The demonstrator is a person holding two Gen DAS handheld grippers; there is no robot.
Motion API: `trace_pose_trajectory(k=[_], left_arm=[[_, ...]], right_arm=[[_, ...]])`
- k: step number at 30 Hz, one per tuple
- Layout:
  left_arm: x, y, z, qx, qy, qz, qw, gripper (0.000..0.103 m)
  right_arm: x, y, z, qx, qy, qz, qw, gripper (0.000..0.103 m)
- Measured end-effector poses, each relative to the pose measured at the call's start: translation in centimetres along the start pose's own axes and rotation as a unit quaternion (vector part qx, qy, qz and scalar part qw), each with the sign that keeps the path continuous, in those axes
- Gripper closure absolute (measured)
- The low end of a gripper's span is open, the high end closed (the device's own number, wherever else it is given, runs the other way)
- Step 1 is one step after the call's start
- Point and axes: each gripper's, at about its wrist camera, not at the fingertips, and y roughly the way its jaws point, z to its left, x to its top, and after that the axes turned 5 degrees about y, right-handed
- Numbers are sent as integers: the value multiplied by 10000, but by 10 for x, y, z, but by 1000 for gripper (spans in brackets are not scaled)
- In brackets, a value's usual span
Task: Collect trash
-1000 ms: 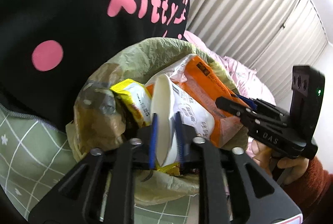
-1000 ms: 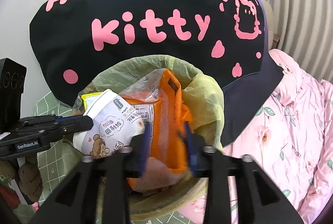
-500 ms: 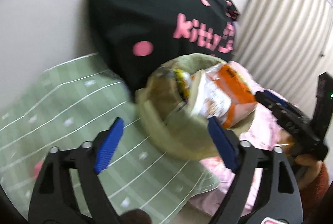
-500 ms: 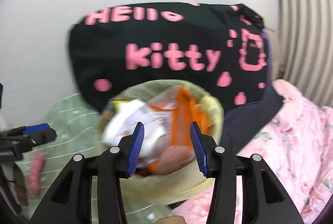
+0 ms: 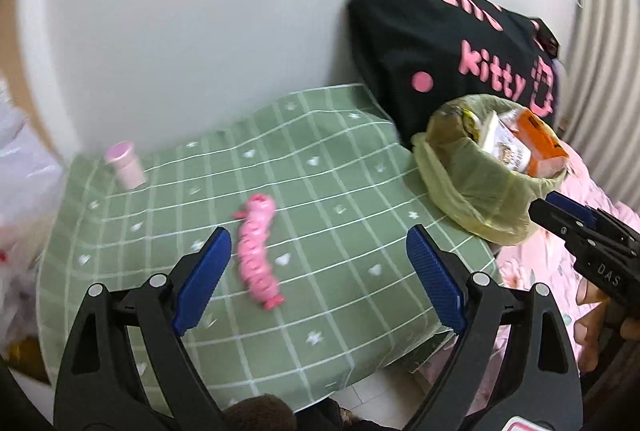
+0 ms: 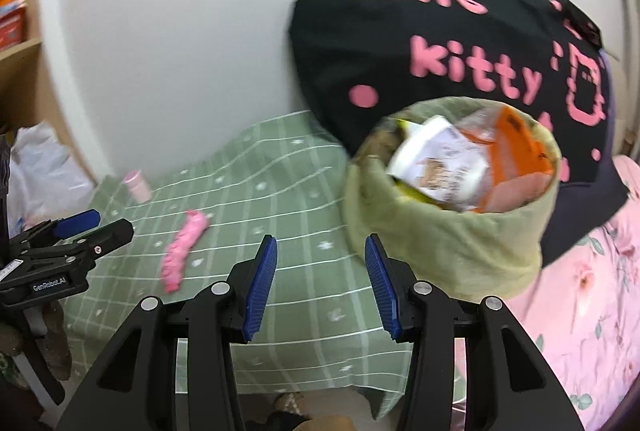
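A bin lined with a yellow-green bag (image 5: 480,183) (image 6: 452,235) stands at the right end of the green checked table (image 5: 320,191) (image 6: 280,183). It holds a white paper cup (image 6: 436,159) (image 5: 502,147) and an orange packet (image 6: 516,159) (image 5: 540,143). My left gripper (image 5: 320,263) is open and empty, held above the table's front, left of the bin. My right gripper (image 6: 320,271) is open and empty, just left of the bin's base. Each gripper shows at the edge of the other's view.
A pink segmented toy (image 5: 256,255) (image 6: 184,247) lies mid-table. A pink cup (image 5: 124,167) (image 6: 138,185) stands at the back left. A black "Hello Kitty" cushion (image 5: 460,43) (image 6: 440,43) leans on the wall behind the bin. Pink floral bedding (image 6: 580,311) lies to the right; white plastic bags (image 5: 20,171) lie to the left.
My left gripper let go of the white cup and my right let go of the orange packet; both now sit in the bin. Both grippers opened and drew back and leftward.
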Motion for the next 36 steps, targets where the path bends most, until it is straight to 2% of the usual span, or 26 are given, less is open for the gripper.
trace_pose_trajectory(k=[9,36], left_arm=[[-17,-33,11,192,-186,-241,9994,19],[-17,-52,-1,115,-77,-481,9987,19]], right_arm=[[-4,-20,25,41,-288,-239,9993,60],[-12,-43,33,-49,-346,-424,9985,60]])
